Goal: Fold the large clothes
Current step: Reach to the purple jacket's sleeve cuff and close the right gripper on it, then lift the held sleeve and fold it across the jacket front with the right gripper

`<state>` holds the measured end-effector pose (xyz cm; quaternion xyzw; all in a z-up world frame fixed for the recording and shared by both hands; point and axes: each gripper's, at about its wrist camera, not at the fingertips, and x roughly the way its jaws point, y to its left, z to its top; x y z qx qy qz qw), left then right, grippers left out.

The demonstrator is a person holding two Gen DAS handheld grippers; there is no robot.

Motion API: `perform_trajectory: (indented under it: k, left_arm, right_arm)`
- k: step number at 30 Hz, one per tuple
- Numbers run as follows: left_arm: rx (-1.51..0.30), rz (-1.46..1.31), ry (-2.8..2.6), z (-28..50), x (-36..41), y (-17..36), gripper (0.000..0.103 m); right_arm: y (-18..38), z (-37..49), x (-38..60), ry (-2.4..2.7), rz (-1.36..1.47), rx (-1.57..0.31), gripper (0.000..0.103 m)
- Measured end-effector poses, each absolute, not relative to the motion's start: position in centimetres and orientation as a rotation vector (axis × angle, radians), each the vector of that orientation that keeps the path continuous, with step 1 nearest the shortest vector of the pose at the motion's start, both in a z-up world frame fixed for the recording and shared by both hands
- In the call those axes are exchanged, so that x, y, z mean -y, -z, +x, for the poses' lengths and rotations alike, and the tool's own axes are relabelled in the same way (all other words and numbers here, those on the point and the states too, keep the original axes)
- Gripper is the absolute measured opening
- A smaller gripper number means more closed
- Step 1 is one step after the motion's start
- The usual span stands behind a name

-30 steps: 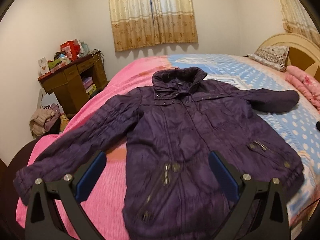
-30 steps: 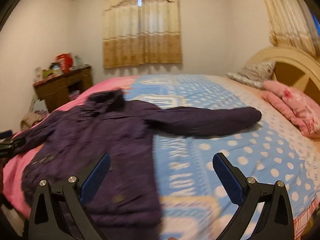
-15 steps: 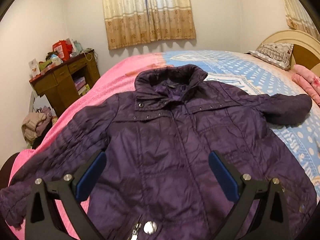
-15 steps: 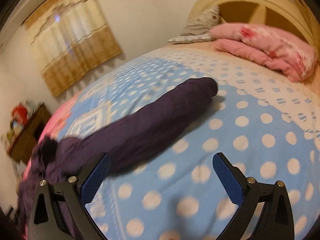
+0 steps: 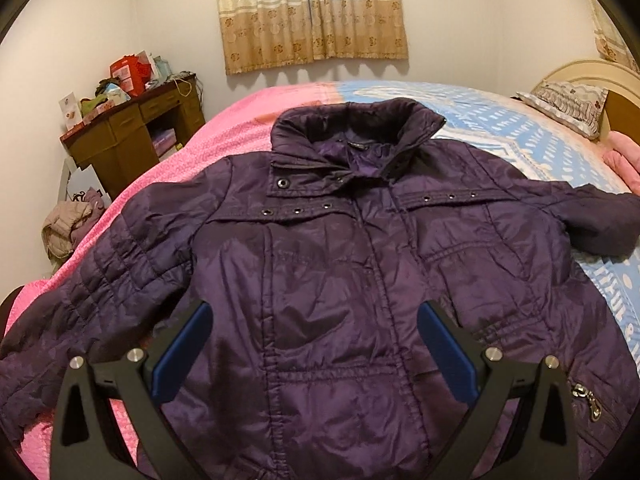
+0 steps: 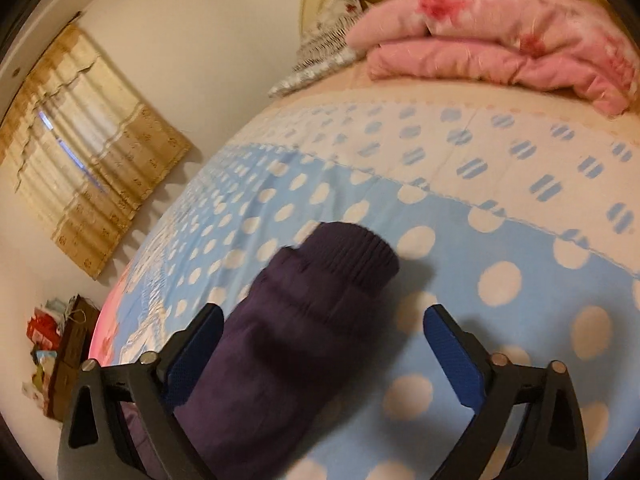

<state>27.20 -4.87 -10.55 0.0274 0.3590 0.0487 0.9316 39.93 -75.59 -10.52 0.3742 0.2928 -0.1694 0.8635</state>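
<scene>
A purple jacket lies spread front-up on the bed, ready for folding. The right gripper, jaws just narrowing but ungripped, straddles the sleeve cuff at twelve o'clock; the left gripper hovers released.

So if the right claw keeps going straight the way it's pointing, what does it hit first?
Probably the purple jacket sleeve, near its cuff, lying between the open right claw fingers, with the polka-dot bedspread beneath; depth is unclear.

Right tool now over sleeve (narrowing)
</scene>
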Motion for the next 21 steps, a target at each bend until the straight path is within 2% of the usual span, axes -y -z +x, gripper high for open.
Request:
perform_trajectory:
  k: [1, 3, 5, 6, 8, 11, 17, 21]
  left_arm:
    - [-0.740, 0.052, -0.099, 27.3, 4.9, 10.7, 0.103]
    - [-0.754, 0.051, -0.096, 27.6, 5.0, 11.0, 0.103]
    - [-0.762, 0.050, -0.099, 27.6, 5.0, 11.2, 0.103]
    - [-0.756, 0.041, -0.095, 27.4, 4.9, 11.0, 0.103]
    - [-0.749, 0.025, -0.092, 27.3, 4.7, 10.7, 0.103]
    - [-0.731, -0.004, -0.076, 26.5, 4.4, 9.9, 0.103]
    - [-0.689, -0.056, -0.056, 24.8, 3.8, 8.1, 0.103]
    - [-0.666, -0.089, -0.043, 23.9, 3.0, 7.2, 0.103]
  right_arm:
    - [11.1, 40.4, 76.1, 0.317, 0.822, -0.625, 0.060]
    - [11.6, 40.6, 76.2, 0.291, 0.846, -0.629, 0.054]
    - [10.8, 40.2, 75.8, 0.260, 0.822, -0.597, 0.034]
    - [10.3, 40.0, 75.5, 0.251, 0.809, -0.587, 0.031]
    - [8.7, 39.3, 74.7, 0.250, 0.772, -0.568, 0.027]
    - [5.0, 38.0, 73.3, 0.237, 0.705, -0.506, 0.026]
    - [-5.4, 36.1, 68.1, 0.163, 0.553, -0.351, 0.026]
    - [-13.0, 34.8, 61.3, 0.062, 0.392, -0.250, 0.026]
